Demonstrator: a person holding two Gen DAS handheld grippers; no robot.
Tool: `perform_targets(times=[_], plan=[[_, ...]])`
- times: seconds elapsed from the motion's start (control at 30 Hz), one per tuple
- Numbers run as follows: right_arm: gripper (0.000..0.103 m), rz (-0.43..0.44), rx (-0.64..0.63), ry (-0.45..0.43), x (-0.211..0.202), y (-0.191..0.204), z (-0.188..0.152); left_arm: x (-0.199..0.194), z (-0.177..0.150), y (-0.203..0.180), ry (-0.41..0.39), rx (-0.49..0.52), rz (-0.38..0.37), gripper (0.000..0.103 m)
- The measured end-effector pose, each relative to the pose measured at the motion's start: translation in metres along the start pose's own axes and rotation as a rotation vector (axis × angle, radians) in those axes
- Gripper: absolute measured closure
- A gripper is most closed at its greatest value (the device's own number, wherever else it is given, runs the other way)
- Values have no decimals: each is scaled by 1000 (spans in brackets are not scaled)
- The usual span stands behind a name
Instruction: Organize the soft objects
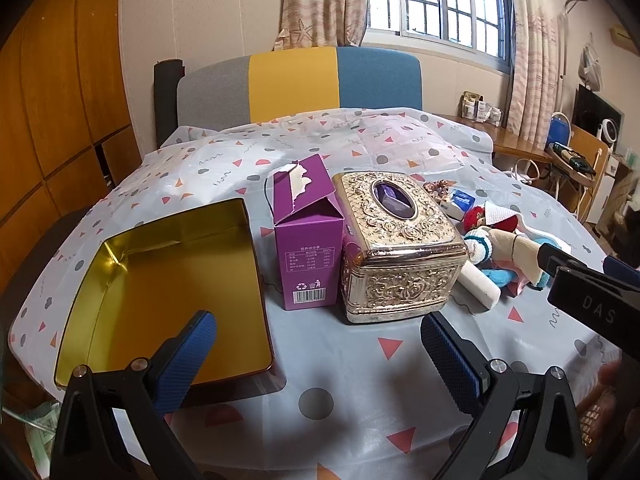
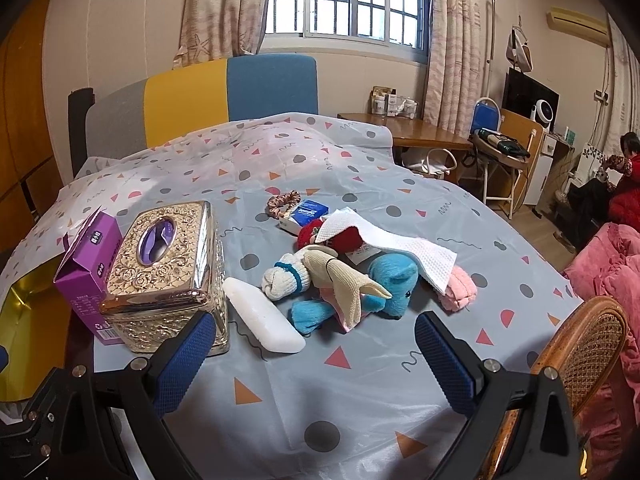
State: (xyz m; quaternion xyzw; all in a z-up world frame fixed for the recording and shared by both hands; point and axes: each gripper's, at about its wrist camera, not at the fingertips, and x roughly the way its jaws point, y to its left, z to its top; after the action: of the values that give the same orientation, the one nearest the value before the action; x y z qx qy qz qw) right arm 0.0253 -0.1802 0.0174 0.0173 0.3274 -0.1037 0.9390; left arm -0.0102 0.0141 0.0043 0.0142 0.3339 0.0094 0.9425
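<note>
Patterned tablecloth covers the table. Ornate gold tissue box stands just beside an opened purple carton; an empty gold-lined tin lies left of the carton. Striped grey-yellow-blue chair back stands behind the table, barred window above it.

A: What lies on the tabletop?
B: A tin at left, then a carton touching a tissue box.
A: Further right?
B: A pile of toys, a cloth on top.
</note>
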Motion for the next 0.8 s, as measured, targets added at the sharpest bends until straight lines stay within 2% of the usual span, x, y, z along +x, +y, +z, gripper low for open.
perform_targets(times=[0.53,0.6,0.7,0.8], plan=[[1,-28,32,-6,2,-21,4,5,0,-8,25,29,-27,0],[1,-32,35,-5,4,-26,6,8,0,-9,33,30,-65,0],[1,-32,50,-4,7,-38,9,15,-1,-14,68,29,-195,0],[1,-23,87,11,13,-57,15,24,-1,-33,125,105,-278,0]])
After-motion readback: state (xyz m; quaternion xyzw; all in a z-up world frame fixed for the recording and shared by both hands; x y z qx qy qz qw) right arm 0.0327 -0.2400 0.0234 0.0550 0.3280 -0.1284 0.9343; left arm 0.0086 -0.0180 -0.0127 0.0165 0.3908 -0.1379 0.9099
